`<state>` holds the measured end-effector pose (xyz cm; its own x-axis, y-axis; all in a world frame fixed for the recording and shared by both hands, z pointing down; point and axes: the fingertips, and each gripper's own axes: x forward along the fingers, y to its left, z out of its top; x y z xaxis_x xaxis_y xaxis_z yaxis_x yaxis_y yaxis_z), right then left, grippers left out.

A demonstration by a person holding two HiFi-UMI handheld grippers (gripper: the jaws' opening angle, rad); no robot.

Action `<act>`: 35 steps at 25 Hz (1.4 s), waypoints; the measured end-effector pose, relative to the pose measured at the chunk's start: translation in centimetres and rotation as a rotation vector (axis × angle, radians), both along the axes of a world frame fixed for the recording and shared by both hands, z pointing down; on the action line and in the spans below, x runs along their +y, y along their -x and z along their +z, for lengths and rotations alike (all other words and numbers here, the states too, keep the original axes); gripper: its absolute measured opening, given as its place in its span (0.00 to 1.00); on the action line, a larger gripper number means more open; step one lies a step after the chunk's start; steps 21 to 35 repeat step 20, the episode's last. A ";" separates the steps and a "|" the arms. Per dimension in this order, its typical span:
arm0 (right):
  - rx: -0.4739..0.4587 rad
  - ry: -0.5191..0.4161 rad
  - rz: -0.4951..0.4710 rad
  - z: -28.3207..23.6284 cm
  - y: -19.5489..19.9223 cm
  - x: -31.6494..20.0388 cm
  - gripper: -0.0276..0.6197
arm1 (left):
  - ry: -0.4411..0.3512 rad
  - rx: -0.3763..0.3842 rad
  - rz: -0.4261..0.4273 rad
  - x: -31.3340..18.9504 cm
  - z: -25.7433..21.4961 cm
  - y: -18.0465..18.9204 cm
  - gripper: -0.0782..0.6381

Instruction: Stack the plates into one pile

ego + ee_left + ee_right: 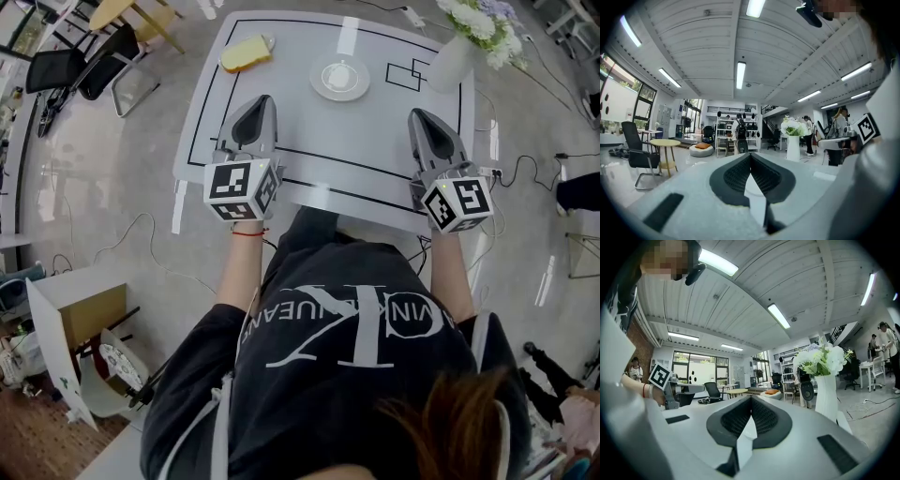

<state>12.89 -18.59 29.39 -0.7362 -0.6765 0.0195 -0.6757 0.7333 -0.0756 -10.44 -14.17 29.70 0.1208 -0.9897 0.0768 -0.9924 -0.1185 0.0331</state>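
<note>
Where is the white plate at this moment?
In the head view, the white plate lies at the far middle of the table, between the yellow item on its left and the flower vase on its right.

White table: top marked with black tape lines.
Yellow sponge-like block: on the table, far left corner area.
White vase with white flowers: on the table, far right corner.
Black office chair and round yellow side table: on the floor beyond the table's left edge.
Open cardboard box: on the floor, well apart from the table's near left corner.
Cable: on the floor, right of the table.
</note>
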 end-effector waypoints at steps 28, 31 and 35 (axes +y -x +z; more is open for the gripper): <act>-0.016 -0.003 0.012 0.0 -0.7 0.4 0.05 | 0.009 -0.003 0.021 -0.1 0.2 -0.9 0.12; -0.016 -0.003 0.012 0.0 -0.7 0.4 0.05 | 0.009 -0.003 0.021 -0.1 0.2 -0.9 0.12; -0.016 -0.003 0.012 0.0 -0.7 0.4 0.05 | 0.009 -0.003 0.021 -0.1 0.2 -0.9 0.12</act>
